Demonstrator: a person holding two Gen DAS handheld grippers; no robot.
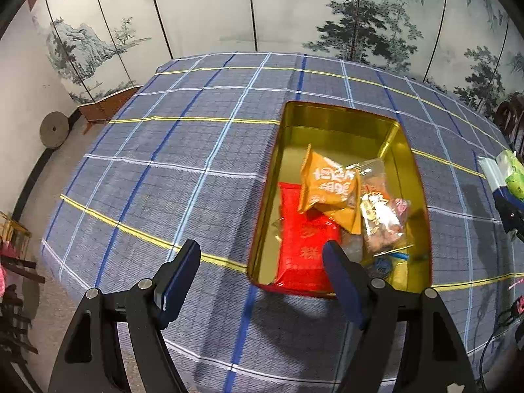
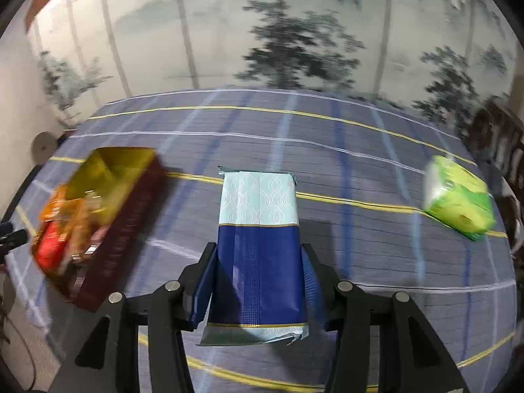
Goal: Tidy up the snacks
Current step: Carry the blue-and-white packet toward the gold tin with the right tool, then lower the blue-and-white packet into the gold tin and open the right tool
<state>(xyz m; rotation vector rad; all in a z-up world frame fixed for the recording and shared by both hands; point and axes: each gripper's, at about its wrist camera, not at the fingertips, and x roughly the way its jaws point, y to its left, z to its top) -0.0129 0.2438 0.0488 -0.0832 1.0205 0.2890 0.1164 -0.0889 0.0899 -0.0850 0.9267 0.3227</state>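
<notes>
A gold tin (image 1: 334, 116) lies open on the checked tablecloth. Inside it are a red packet (image 1: 299, 245), an orange packet (image 1: 329, 188) and a clear-wrapped snack (image 1: 381, 214). My left gripper (image 1: 262, 258) hangs open just above the tin's near left corner, nothing between its fingers. My right gripper (image 2: 258, 262) is shut on a blue and pale-blue pack (image 2: 258, 239), held above the cloth with its pale end pointing away. The tin (image 2: 127, 160) shows blurred to the left in the right wrist view. The held pack's end (image 1: 489, 172) peeks in at the left wrist view's right edge.
A green pack (image 2: 458, 199) lies on the cloth (image 1: 183, 170) at the far right. A painted folding screen (image 1: 294, 9) stands behind the table. A round stone disc (image 1: 54, 129) leans on the wall at left. Cables (image 1: 494, 324) trail off the table's right side.
</notes>
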